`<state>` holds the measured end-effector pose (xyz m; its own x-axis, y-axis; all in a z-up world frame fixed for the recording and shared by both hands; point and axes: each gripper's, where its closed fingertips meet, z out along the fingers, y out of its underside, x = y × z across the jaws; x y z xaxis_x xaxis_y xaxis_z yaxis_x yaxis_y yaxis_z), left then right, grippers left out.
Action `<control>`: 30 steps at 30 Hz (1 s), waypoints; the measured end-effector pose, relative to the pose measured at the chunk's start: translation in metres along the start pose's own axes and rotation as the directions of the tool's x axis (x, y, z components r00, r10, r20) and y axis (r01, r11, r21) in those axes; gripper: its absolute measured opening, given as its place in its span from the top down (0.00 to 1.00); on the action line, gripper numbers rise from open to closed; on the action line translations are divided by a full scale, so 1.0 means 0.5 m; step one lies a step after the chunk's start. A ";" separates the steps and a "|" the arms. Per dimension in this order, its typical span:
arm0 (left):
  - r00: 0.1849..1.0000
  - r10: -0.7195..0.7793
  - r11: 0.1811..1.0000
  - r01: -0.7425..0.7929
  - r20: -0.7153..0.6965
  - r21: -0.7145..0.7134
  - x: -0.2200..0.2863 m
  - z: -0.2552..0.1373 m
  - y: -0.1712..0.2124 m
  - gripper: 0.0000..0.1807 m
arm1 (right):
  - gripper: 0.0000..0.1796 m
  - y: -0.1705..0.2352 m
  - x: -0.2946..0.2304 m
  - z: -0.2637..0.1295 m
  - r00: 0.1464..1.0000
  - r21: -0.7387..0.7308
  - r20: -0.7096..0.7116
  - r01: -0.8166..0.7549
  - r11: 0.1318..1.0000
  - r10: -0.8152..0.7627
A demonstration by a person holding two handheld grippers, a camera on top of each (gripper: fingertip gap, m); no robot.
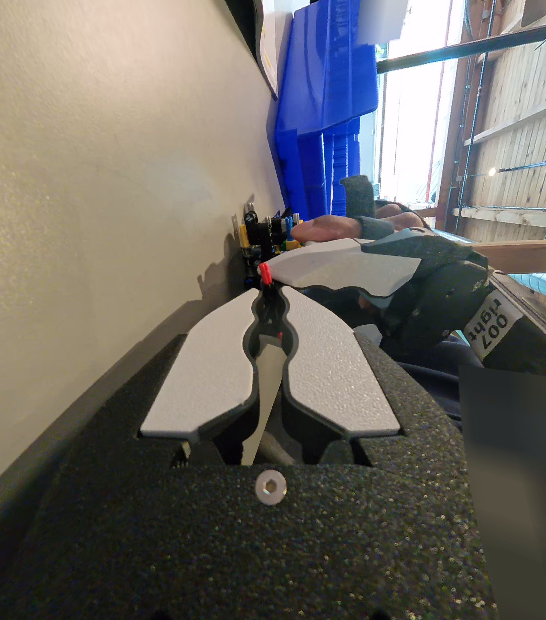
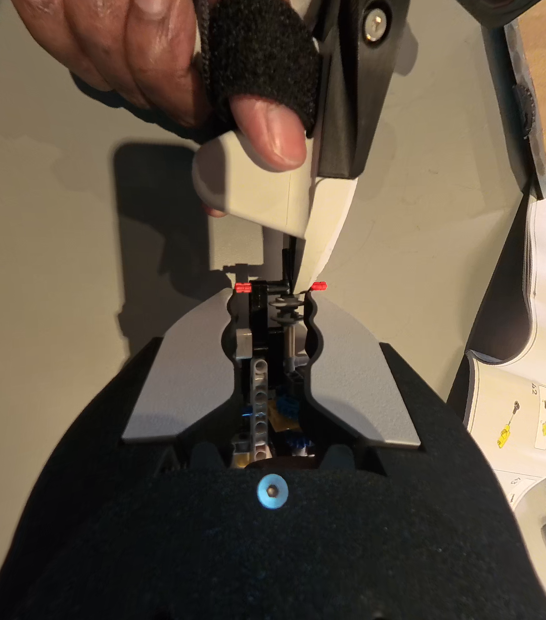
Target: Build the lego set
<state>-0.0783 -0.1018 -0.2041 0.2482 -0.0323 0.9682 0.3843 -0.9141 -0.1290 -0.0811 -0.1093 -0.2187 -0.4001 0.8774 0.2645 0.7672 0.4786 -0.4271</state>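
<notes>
Pale table (image 2: 46, 167) bearing an instruction booklet (image 2: 516, 419) at its right edge. Right gripper (image 2: 275, 295), jaws clamped around the lego model (image 2: 260, 339), holds it above the table. Left gripper (image 1: 270, 292), jaws nearly together, pinches a small red pin (image 1: 264, 271) at the model's end. Light, rigid, but joints likely separate; grip the beams.

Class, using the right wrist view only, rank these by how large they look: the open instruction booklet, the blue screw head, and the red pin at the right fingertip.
1. Instruction booklet, largest, though cut off by the picture's edge.
2. Blue screw head; it sits near the camera, so its true size is unsure.
3. Red pin, smallest.
</notes>
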 end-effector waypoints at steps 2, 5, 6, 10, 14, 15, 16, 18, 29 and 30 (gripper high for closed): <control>1.000 0.000 1.000 0.000 0.002 0.002 -0.001 0.000 -0.001 0.96 | 0.79 0.000 0.001 0.001 1.000 0.001 -0.002 0.000 1.000 0.000; 1.000 0.000 1.000 0.000 0.005 0.004 -0.001 0.000 -0.001 0.96 | 0.79 0.000 0.001 0.001 1.000 0.001 -0.001 0.002 1.000 -0.002; 1.000 0.001 1.000 -0.001 0.007 0.004 -0.001 0.000 -0.001 0.96 | 0.79 0.000 0.001 0.001 1.000 0.000 0.001 0.001 1.000 -0.001; 1.000 0.002 1.000 -0.002 0.009 0.001 -0.002 0.000 0.002 0.96 | 0.83 0.001 0.002 0.000 1.000 0.005 0.009 -0.010 1.000 0.010; 1.000 0.001 1.000 -0.001 -0.001 -0.004 -0.002 0.001 0.002 0.96 | 0.83 0.002 0.001 0.000 1.000 0.002 0.002 0.009 1.000 -0.010; 1.000 -0.001 1.000 0.001 -0.004 -0.007 -0.003 0.002 0.003 0.96 | 0.83 0.003 0.000 0.000 1.000 -0.003 0.003 0.015 1.000 -0.014; 1.000 -0.001 1.000 0.001 -0.006 -0.007 -0.003 0.003 0.003 0.96 | 0.83 0.004 0.000 0.000 1.000 -0.006 0.003 0.023 1.000 -0.023; 1.000 0.001 1.000 -0.002 -0.008 -0.006 -0.002 0.004 0.003 0.96 | 0.82 0.005 -0.001 -0.002 0.999 -0.004 0.002 0.034 0.999 -0.034; 1.000 0.009 1.000 -0.009 0.005 0.005 -0.001 0.001 0.001 0.96 | 0.78 -0.002 -0.007 -0.001 0.999 0.019 0.037 -0.018 1.000 0.017; 1.000 0.008 1.000 -0.008 0.006 0.006 -0.001 0.001 0.002 0.96 | 0.78 -0.003 -0.007 0.000 0.999 0.018 0.032 -0.018 1.000 0.017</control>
<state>-0.0776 -0.1026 -0.2047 0.2570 -0.0374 0.9657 0.3874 -0.9115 -0.1384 -0.0807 -0.1129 -0.2188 -0.4027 0.8862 0.2291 0.7651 0.4633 -0.4472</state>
